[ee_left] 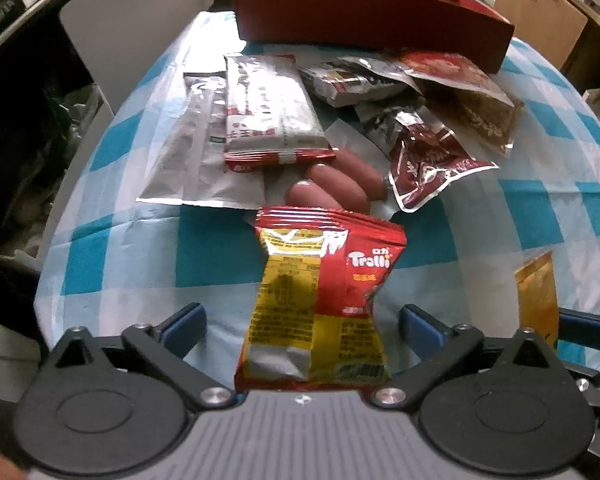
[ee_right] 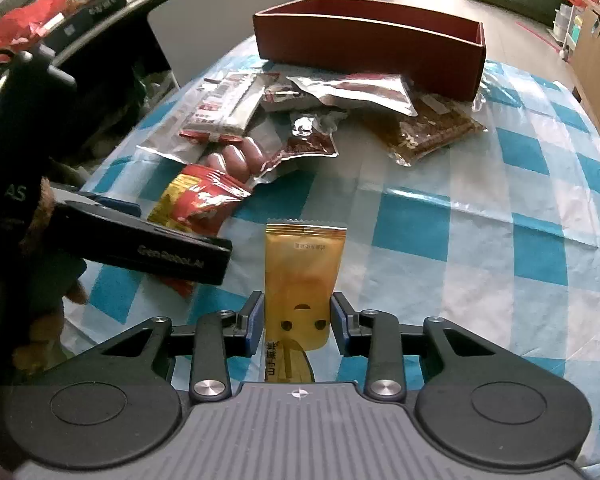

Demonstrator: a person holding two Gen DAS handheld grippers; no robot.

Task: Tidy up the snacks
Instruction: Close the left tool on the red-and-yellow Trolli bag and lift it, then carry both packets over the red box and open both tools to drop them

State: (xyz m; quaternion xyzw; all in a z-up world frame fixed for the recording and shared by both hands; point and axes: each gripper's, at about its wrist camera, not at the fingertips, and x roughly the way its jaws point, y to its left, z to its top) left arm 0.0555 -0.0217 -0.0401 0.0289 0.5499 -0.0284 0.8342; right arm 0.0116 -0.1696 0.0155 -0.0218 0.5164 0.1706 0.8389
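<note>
Over checkered tablecloth (ee_right: 460, 220), left tool (ee_left: 300, 320) gapes around Trolli packet (ee_left: 320, 300); right tool (ee_right: 298, 320) pinches gold sachet (ee_right: 302, 272).

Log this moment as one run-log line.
left gripper: open around red candy bag | right gripper: shut on gold packet | red box: looks empty

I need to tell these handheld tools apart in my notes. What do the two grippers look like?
Both look alike. The left gripper and right gripper each have a grey ribbed body, black linkage arms with silver screws, round black hubs and blue finger pads. The right wrist view shows white lettering on the side of the left gripper's black finger.
</note>
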